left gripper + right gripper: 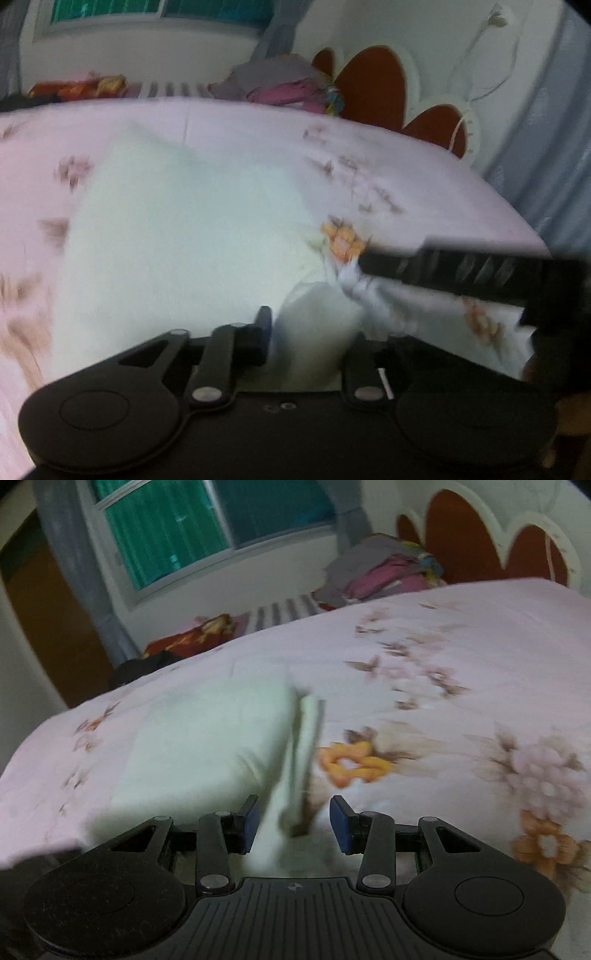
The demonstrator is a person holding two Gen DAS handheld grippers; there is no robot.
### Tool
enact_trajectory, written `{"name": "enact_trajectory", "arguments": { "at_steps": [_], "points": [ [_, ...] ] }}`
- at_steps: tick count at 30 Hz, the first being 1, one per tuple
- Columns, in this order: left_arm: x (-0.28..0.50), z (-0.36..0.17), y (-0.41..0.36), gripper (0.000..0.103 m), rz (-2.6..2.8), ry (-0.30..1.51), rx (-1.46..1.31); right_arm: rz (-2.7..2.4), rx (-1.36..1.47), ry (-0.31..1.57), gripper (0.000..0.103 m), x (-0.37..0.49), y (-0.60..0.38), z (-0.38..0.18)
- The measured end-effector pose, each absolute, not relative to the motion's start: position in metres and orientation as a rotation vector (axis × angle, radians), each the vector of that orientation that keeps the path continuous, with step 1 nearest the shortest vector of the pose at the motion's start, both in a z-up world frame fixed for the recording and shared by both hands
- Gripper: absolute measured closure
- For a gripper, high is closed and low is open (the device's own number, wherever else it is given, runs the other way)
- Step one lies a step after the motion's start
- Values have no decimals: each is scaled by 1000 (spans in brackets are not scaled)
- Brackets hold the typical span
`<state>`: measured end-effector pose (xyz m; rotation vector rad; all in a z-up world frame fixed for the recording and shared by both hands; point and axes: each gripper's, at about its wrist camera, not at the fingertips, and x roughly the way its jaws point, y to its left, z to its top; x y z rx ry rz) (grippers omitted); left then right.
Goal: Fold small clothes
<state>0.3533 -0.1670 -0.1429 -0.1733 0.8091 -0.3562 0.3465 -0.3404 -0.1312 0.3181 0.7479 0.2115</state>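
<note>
A pale white garment (184, 229) lies spread on the pink floral bedsheet (258, 122). At the bottom of the left wrist view, a fold of it rises between the jaws of my left gripper (310, 328); it hides the right finger, and the left pad stands slightly off it. My right gripper (365, 266) reaches in from the right, with bunched cloth at its tip. In the right wrist view the garment (207, 746) runs back between the jaws of my right gripper (295, 812). Its thick folded edge (308, 738) stands clear of the right pad. Both views are blurred.
A pile of grey and pink clothes (288, 88) (384, 572) sits at the far end of the bed, by the brown and white headboard (369, 85) (461, 535). A red patterned cloth (192, 635) lies under the window. The bed edge (517, 221) drops off at the right.
</note>
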Motion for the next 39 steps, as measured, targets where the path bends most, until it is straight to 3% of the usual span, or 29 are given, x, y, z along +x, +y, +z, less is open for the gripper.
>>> {"name": "enact_trajectory", "arguments": {
  "at_steps": [4,5,21,22,23,39],
  "points": [
    [338,-136,-166,39,-429,798,-192,247,366,741,61,345,-354,-126],
    [333,-132,-165,38,-457,792,-196,263,378,743,61,345,-354,-124],
    [334,-109,-38,38,-146,747,-299,377,386,850,62,391,-308,-153],
    [339,-109,-38,38,-143,746,-297,378,389,853,65,393,-307,-156],
    [343,-108,-38,38,-145,747,-296,377,381,854,95,394,-306,-156],
    [395,-148,-68,38,-175,876,-294,326,303,860,97,390,-320,-154]
  ]
}}
